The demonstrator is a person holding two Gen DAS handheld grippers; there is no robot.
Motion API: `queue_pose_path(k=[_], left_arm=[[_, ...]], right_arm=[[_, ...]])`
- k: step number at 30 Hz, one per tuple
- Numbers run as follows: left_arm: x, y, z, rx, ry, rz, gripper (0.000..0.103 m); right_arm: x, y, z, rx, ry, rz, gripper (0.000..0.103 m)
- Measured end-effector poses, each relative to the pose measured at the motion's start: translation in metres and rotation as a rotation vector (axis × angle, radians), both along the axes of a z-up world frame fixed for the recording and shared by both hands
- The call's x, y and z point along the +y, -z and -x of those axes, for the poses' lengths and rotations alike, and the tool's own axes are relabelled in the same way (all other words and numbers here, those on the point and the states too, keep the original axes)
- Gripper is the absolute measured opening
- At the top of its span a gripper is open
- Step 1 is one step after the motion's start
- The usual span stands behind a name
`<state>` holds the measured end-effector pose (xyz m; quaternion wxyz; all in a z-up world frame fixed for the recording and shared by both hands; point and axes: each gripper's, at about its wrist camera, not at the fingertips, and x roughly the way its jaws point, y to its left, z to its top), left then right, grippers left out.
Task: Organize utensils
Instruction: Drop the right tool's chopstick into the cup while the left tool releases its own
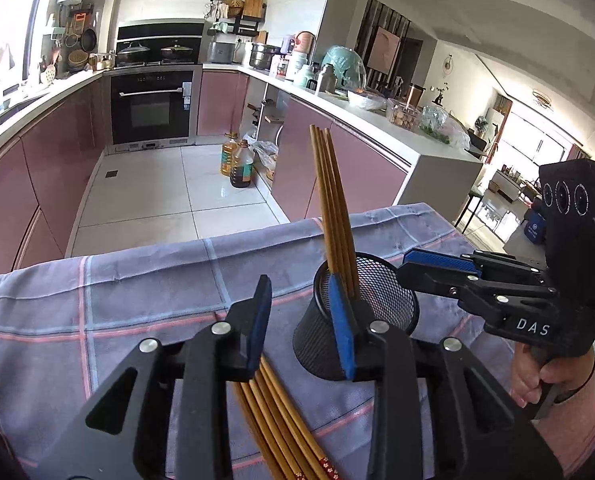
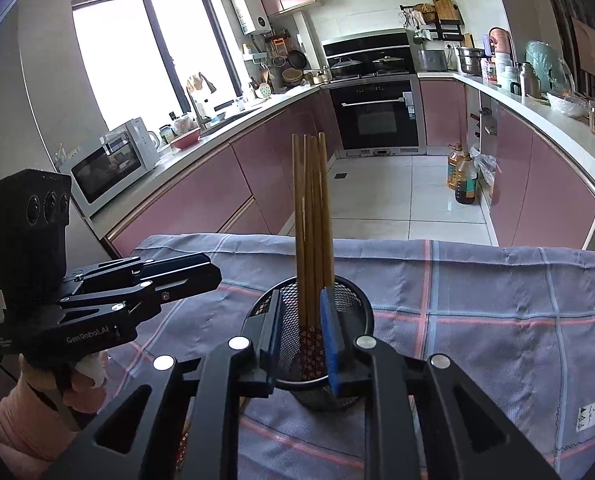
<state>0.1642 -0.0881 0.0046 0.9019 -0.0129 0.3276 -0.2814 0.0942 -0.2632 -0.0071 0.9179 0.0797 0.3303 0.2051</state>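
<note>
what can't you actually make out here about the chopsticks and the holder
- Loose chopsticks on the cloth, left wrist view: the decorated ends run off the bottom edge and the left gripper covers the rest, so no count.
- Chopsticks in the mesh holder, right wrist view: overlapping, number unclear.
- Mesh holder base: behind the right gripper.

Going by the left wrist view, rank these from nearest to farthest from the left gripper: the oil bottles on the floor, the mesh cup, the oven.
1. Mesh cup: on the checked cloth, right beside the left gripper, against its right finger.
2. Oil bottles: on the floor tiles beyond the table edge, centre.
3. Oven: built into the far cabinets, upper left.
</note>
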Motion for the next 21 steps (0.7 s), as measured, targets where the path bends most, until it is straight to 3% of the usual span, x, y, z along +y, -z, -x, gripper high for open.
queue_pose_path(k=[5,10,15,21], left_arm=[[0.03,0.004,0.03,-0.049,-0.036,0.002,0.045],[0.052,0.028,0.051,-0.021,-0.07,-0.05,0.059],[0.063,0.068,0.063,0.059,-0.097,-0.129,0.06],[0.068,0.106,0.072,0.159,-0.108,-0.172,0.06]], right_arm=[[0.018,-0.001,0.03,-0.039,-0.074,-0.021,0.029],[0.046,0.029,0.048,0.033,-0.144,-0.01,0.034],[0.061,0.069,0.051,0.141,-0.139,0.014,0.035],[0.067,0.087,0.051,0.178,-0.102,0.055,0.037]])
